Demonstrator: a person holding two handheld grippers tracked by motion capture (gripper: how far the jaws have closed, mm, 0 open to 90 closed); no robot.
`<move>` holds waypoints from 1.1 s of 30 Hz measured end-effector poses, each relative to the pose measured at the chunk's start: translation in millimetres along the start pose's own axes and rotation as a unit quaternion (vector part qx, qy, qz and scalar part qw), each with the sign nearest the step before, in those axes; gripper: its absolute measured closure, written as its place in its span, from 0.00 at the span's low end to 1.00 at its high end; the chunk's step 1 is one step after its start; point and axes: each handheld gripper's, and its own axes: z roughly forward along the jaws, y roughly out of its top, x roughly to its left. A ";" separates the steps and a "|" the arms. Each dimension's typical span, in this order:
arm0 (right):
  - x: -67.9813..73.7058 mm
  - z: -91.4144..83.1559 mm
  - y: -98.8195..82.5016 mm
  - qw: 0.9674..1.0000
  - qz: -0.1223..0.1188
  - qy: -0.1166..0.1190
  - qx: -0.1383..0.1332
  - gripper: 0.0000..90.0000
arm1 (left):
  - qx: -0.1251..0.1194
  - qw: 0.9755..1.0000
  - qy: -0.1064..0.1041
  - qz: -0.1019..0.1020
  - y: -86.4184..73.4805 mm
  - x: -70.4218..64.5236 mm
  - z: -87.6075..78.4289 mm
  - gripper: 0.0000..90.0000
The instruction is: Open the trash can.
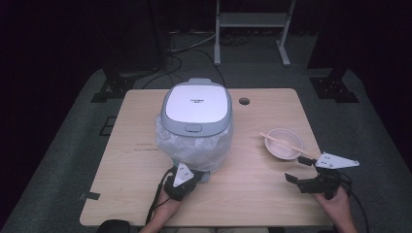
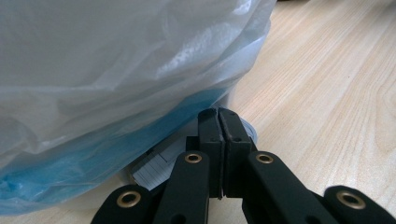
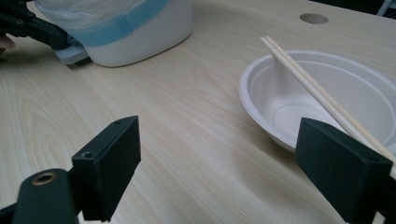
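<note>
A white and grey rice cooker (image 1: pixel 196 109) with its lid down stands mid-table, its lower body wrapped in a clear plastic bag (image 1: pixel 194 145) (image 2: pixel 116 70). My left gripper (image 1: pixel 201 175) (image 2: pixel 219 116) is shut at the cooker's near base. Its tips rest against a small grey tab (image 2: pixel 251 132) (image 3: pixel 74 52) that sticks out there, and I see nothing between the pads. My right gripper (image 1: pixel 297 169) (image 3: pixel 219 158) stands open above bare wood, just in front of a white bowl (image 1: pixel 283 144) (image 3: pixel 299 102). A pair of chopsticks (image 1: pixel 286 144) (image 3: pixel 308 86) lies across the bowl.
A round cable hole (image 1: pixel 244 101) (image 3: pixel 314 18) pierces the table behind the cooker. A blue band (image 3: pixel 121 28) runs around the bag's lower edge. Dark floor, cables and a metal stand (image 1: pixel 252 29) lie beyond the far edge. Bare wood spreads left of the cooker.
</note>
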 end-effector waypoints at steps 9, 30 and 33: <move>0.2 0.3 0.2 1.000 0.001 0.000 0.000 0.15 | 0.006 1.000 -0.005 0.000 -1.8 1.0 1.9 1.00; -10.7 2.7 19.3 1.000 -0.003 0.005 0.010 0.15 | 0.031 0.999 -0.011 -0.011 -0.7 1.5 8.4 1.00; -19.5 3.0 25.8 1.000 -0.001 0.006 0.013 0.15 | 0.034 0.999 -0.010 -0.009 -0.2 1.4 8.5 1.00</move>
